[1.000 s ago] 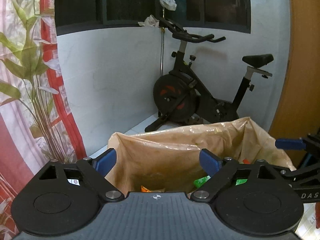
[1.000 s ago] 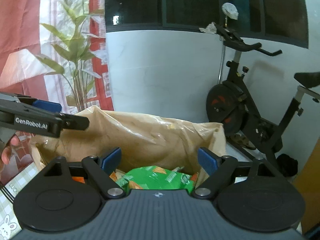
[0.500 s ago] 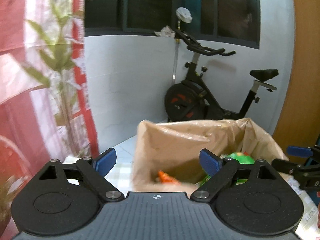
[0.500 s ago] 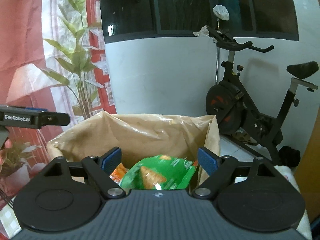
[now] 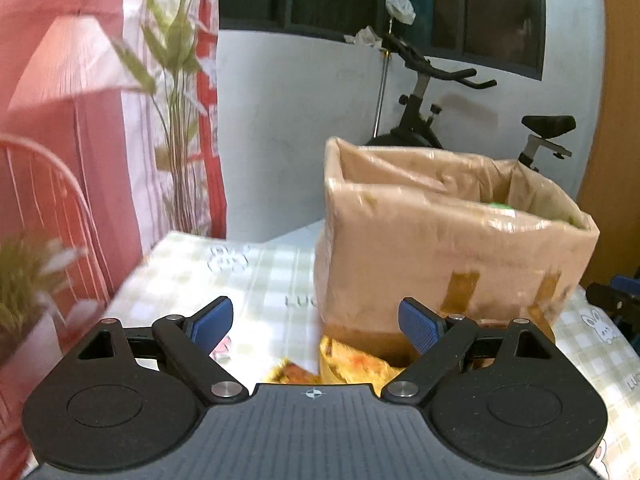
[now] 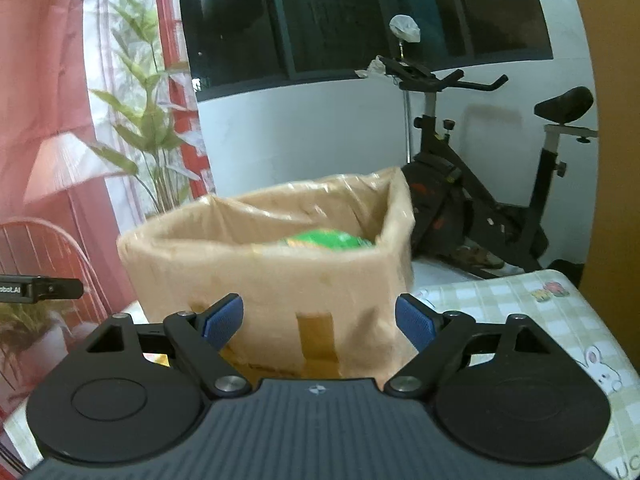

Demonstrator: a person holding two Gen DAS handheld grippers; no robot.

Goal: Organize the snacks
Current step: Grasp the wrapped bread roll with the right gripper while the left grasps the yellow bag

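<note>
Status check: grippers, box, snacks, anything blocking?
Left gripper and right gripper open, empty. Green snack bag in box; orange packet outside on table. Nothing blocking.

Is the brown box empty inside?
No, in the right wrist view a green snack bag pokes up inside the brown box.

Covered by a pale green-and-white checked tablecloth (image 5: 256, 276) printed with small rabbits. Bore a tape-wrapped cardboard box (image 5: 440, 248), standing upright, with yellow-orange snack packets (image 5: 344, 364) lying on the cloth against its near base. Nearest part hidden.
</note>
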